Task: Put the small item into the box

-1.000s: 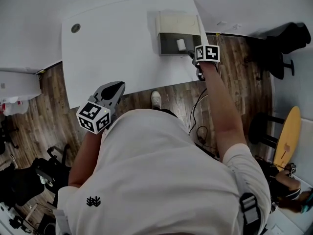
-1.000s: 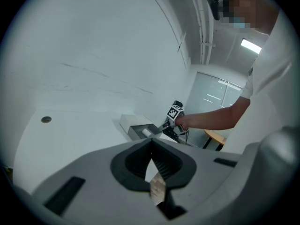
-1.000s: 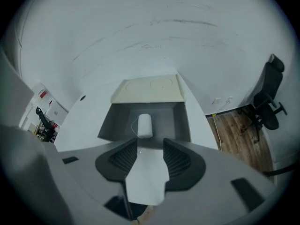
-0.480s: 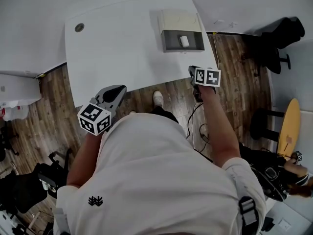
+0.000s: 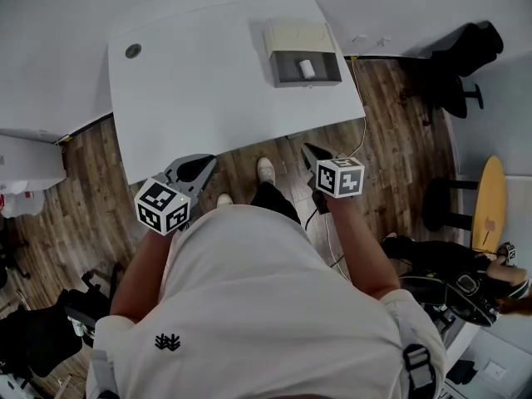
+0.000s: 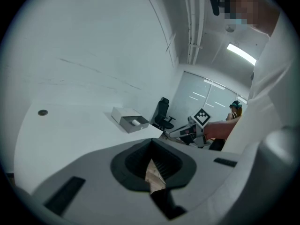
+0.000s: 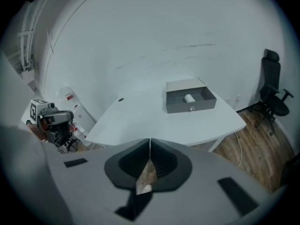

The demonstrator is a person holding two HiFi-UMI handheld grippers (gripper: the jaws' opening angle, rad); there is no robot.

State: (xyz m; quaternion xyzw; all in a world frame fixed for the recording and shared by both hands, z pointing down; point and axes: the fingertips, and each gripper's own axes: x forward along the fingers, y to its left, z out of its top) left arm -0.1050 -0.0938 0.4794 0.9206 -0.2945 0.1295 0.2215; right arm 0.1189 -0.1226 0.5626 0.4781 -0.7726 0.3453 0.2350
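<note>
The small white item [image 5: 306, 68] lies inside the open grey drawer of the cream box [image 5: 301, 38] at the far right of the white table [image 5: 208, 81]. My right gripper [image 5: 309, 152] hangs off the table's near edge over the wooden floor, well short of the box, shut with nothing between its pads. My left gripper [image 5: 198, 169] is also held off the near edge at the left, shut and empty. The right gripper view shows the box [image 7: 190, 99] and the item [image 7: 189, 98] far ahead of the right gripper [image 7: 150, 146]. The left gripper view shows the box [image 6: 130, 121] beyond the left gripper [image 6: 151, 146].
A round cable hole [image 5: 133, 51] sits near the table's far left corner. A black office chair [image 5: 465, 65] stands right of the table, and a cable [image 5: 349, 152] runs over the floor. A yellow board [image 5: 486, 223] leans at the right. My shoes [image 5: 265, 169] are by the table edge.
The right gripper has pulled back from the box's drawer toward my body and its jaws have shut. The item stays in the drawer. The left gripper has hardly moved.
</note>
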